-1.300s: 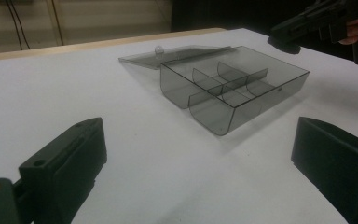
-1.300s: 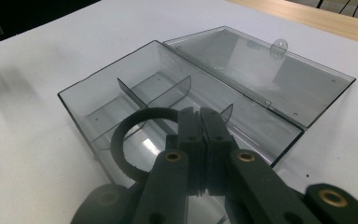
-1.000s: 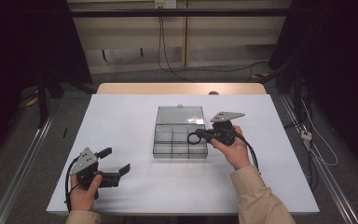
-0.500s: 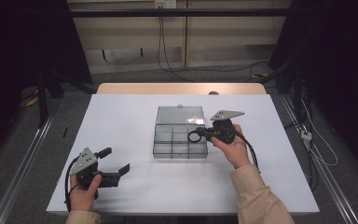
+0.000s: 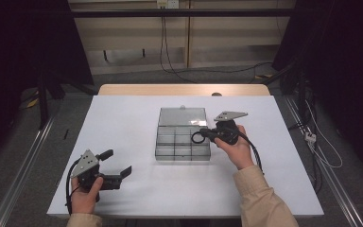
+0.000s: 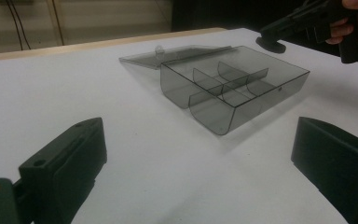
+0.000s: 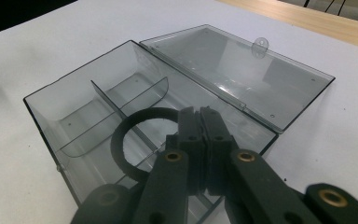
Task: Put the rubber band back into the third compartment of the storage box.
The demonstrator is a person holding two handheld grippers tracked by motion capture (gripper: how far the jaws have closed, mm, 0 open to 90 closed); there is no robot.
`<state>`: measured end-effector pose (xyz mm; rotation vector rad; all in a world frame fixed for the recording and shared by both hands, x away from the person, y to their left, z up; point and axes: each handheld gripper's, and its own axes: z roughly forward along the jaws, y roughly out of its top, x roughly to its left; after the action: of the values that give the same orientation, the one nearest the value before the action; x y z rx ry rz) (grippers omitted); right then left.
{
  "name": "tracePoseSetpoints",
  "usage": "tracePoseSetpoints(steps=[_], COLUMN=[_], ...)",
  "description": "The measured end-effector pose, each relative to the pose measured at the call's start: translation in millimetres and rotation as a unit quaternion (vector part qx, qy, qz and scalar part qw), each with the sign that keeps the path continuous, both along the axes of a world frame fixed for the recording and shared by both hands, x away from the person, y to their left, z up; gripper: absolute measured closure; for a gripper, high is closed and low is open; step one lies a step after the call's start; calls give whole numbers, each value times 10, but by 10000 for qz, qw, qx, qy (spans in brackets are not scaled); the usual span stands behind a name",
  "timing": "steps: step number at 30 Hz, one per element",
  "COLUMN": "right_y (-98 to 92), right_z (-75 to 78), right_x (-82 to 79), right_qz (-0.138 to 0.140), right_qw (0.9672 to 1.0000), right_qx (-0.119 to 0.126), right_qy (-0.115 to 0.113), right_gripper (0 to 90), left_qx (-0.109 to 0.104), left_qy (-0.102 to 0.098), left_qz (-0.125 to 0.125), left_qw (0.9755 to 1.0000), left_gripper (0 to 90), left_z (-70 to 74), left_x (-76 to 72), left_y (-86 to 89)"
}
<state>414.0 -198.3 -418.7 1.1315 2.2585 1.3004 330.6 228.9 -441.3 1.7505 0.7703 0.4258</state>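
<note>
While one claw (image 7: pixel 204 140) pinches one ring (image 7: pixel 126 135), one box (image 7: pixel 74 107) sits open.

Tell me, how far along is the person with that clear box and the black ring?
Done: the clear box sits open, its lid laid flat behind it, every compartment that shows empty. In hand: the right gripper is shut on a black ring, held over the compartments. Left: probably dropping the ring into a compartment and closing the lid. The left gripper waits open near the table's front edge.
</note>
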Motion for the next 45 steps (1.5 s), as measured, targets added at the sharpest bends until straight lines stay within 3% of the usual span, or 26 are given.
tracePoseSetpoints(steps=[25, 45], right_y=[-47, -48], right_z=[18, -71], right_x=[69, 150], right_qz=[-108, -255], right_qw=[9999, 9996], right_qx=[-63, -121], right_qy=[-5, 48], right_gripper=[887, 887], left_qx=[8, -1], left_qy=[-1, 0], left_qz=[1, -4], left_qw=[10000, 10000], left_gripper=[31, 31], left_z=[1, 1], left_x=[1, 3], left_y=[3, 7])
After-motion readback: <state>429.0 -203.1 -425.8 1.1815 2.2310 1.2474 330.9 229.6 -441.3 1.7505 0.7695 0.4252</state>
